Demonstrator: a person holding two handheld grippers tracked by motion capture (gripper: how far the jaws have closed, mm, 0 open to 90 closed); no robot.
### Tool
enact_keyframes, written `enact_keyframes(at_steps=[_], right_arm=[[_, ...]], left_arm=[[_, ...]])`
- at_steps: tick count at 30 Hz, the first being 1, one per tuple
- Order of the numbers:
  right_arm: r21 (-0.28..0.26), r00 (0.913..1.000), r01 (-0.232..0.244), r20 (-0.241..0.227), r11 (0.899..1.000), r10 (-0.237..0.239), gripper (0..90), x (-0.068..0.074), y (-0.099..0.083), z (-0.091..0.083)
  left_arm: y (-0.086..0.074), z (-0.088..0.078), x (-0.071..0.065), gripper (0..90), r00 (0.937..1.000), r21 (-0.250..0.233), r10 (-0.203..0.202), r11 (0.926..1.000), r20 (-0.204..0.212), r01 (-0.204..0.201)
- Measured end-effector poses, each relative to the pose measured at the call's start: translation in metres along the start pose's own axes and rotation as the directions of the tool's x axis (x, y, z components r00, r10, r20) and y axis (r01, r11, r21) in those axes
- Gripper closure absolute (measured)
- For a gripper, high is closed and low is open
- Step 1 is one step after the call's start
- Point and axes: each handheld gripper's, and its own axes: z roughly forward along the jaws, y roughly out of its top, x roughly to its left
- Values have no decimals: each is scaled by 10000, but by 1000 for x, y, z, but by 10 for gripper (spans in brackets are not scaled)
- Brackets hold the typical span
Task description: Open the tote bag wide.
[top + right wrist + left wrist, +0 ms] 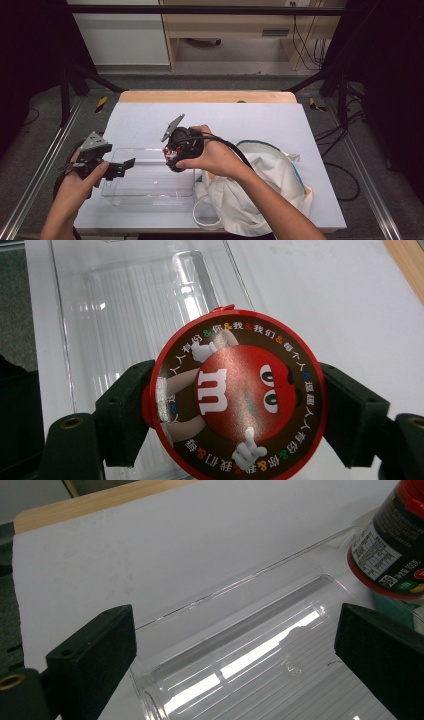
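The right gripper (235, 415) clamps a round candy tub (239, 394) between both jaws; its red lid carries a big white "m", a red cartoon face and a ring of Chinese characters. It hangs over the right end of a clear plastic tray (150, 172), which looks empty. The left gripper (235, 655), jaws wide apart, holds nothing at the tray's left end. A white cloth bag (260, 185) lies just beside the tray.

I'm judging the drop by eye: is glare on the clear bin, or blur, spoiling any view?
High view: clear bin faint against the white mat, with dim, dark surroundings. Left gripper view: bright glare streaks on the bin floor; jaws soft. Right gripper view: sheen on the candy tub lid, its print sharp; the bin behind is paler.
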Motion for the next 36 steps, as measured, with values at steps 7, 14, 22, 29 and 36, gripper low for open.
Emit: enact_keyframes(at_steps=[7,14,22,29,36], right_arm=[[28,10000,-18,18,10000,18,240,3,-9,0],[265,9999,4,-158,9996,1,239,7,-20,11],[292,9998,33,-217,9996,-27,239,9,-26,17],[384,9998,56,-212,9992,-48,239,8,-27,23],[596,9997,120,-204,9982,-108,239,9,-30,31]], left_arm=[[0,0,-1,33,10000,29,24,10000,7,-24],[0,0,-1,33,10000,73,59,10000,-10,-59],[0,-2,-1,33,10000,13,51,10000,10,-51],[0,-2,-1,33,10000,12,55,10000,16,-55],[0,-2,-1,33,10000,5,76,10000,43,-76]])
